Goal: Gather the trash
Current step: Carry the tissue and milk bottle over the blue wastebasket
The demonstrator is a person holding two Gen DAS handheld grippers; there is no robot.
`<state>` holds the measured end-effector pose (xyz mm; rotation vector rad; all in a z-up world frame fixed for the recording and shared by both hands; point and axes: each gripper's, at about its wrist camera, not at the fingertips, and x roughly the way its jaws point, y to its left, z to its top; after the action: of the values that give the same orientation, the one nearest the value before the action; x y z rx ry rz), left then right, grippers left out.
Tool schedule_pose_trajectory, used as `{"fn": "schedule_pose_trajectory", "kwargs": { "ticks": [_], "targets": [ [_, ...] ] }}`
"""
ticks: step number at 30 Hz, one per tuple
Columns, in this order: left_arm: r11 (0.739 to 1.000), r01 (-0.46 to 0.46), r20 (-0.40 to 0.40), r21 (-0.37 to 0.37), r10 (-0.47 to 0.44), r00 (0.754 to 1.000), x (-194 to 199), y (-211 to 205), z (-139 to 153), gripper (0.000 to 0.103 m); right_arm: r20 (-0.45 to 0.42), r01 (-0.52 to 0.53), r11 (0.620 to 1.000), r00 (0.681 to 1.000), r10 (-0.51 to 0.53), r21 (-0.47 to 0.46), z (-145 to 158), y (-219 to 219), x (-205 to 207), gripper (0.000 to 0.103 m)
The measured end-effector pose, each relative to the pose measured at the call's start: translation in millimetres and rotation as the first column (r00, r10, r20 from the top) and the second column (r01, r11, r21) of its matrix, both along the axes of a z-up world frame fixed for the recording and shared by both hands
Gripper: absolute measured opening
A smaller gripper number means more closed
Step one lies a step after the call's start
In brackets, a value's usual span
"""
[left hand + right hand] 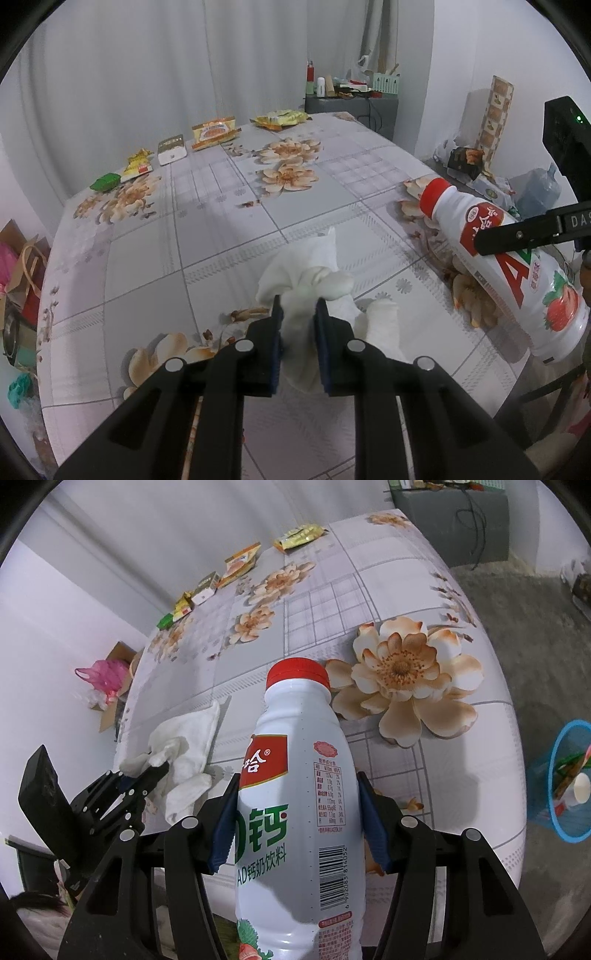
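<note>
My left gripper [298, 306] is shut on a crumpled white tissue [310, 273] above the flowered tablecloth [184, 240]; the tissue [184, 746] and the left gripper [147, 771] also show in the right wrist view. My right gripper [297, 786] is shut on a white milk-drink bottle [299, 812] with a red cap, held over the table's near right edge. The bottle [509, 269] shows at the right of the left wrist view, with one right finger [524, 236] across it.
Several snack wrappers [214, 134] and a small white box [171, 149] lie along the table's far edge. A blue mesh bin [565, 779] with trash stands on the floor to the right. A grey cabinet [351, 103] stands behind; bags and boxes [22, 273] sit left.
</note>
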<state>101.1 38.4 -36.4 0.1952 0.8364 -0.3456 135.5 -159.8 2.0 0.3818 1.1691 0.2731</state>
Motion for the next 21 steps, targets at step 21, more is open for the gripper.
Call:
{"fn": "schedule_pose_trajectory", "kwargs": {
  "ticks": [21],
  "targets": [
    [0.991, 0.117, 0.143, -0.057, -0.108, 0.984, -24, -39, 70, 0.015, 0.154, 0.152, 0.985, 0.974, -0.164, 0.085, 50, -61, -54, 0.055]
  ]
}}
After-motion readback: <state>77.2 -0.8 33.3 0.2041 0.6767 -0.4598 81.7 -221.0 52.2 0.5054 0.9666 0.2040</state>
